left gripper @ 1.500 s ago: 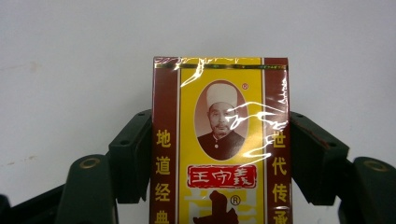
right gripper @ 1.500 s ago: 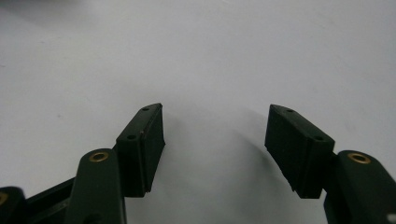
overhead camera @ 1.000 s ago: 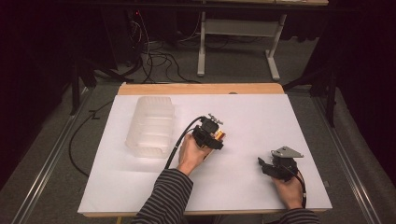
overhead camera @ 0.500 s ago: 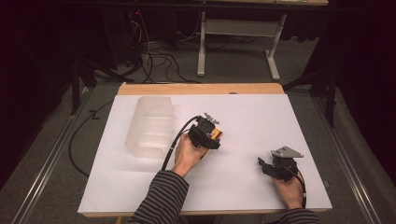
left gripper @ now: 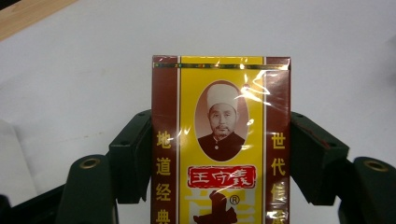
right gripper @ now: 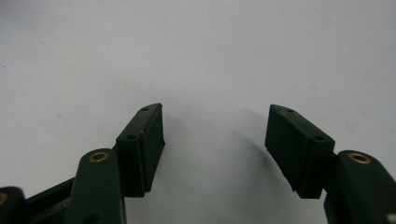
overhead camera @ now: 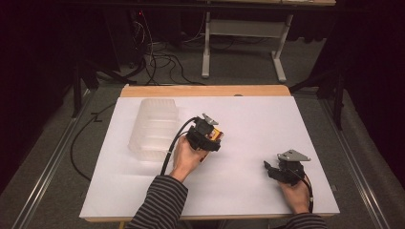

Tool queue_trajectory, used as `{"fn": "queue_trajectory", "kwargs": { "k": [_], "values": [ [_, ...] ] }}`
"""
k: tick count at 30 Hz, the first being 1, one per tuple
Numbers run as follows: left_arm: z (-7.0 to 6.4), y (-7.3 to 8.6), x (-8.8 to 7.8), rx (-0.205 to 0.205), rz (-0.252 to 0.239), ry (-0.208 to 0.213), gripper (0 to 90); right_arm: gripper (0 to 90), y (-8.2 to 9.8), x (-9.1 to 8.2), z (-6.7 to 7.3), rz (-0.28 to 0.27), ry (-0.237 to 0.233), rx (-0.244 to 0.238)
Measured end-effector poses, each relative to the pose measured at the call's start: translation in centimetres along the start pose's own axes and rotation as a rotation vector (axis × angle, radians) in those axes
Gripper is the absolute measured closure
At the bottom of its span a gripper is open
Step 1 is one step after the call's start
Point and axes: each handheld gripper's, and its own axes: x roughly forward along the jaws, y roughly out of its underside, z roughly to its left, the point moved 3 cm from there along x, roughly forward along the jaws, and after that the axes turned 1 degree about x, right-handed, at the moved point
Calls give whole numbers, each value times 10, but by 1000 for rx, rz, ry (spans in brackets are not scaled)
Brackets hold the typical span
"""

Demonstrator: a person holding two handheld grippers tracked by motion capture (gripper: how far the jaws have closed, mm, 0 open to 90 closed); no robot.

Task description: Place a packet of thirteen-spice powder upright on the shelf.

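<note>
L gripper (left gripper: 219, 144) grips yellow packet (left gripper: 221, 140).

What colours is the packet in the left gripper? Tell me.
Yellow centre with dark red side bands and a red label; the packet shows best in the left gripper view.

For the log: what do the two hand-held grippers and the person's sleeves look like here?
Both the left gripper and the right gripper are black, with blocky flat-faced jaws on arms that have brass-coloured pivot holes. Each carries a grey three-cornered plate on top and trails a black cable. The sleeves are dark with thin light stripes.
</note>
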Motion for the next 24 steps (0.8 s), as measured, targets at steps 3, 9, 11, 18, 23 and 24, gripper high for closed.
{"fn": "queue_trajectory", "kwargs": {
  "k": [3, 9, 11, 18, 23, 24],
  "values": [
    [2, 0, -3, -4, -5, -4, 326, 379, 0, 0, 0, 3, -2, 2],
    [5, 0, -7, -17, -20, -3, 326, 379, 0, 0, 0, 4, -2, 0],
    [7, 0, -11, -21, -30, -5, 326, 379, 0, 0, 0, 4, -3, 1],
    [13, 1, -18, -39, -49, -9, 326, 379, 0, 0, 0, 4, -3, 1],
    [16, 2, -21, -44, -57, -13, 326, 379, 0, 0, 0, 4, -4, 1],
    [17, 3, -22, -46, -58, -14, 326, 379, 0, 0, 0, 4, -3, 1]
  ]
}}
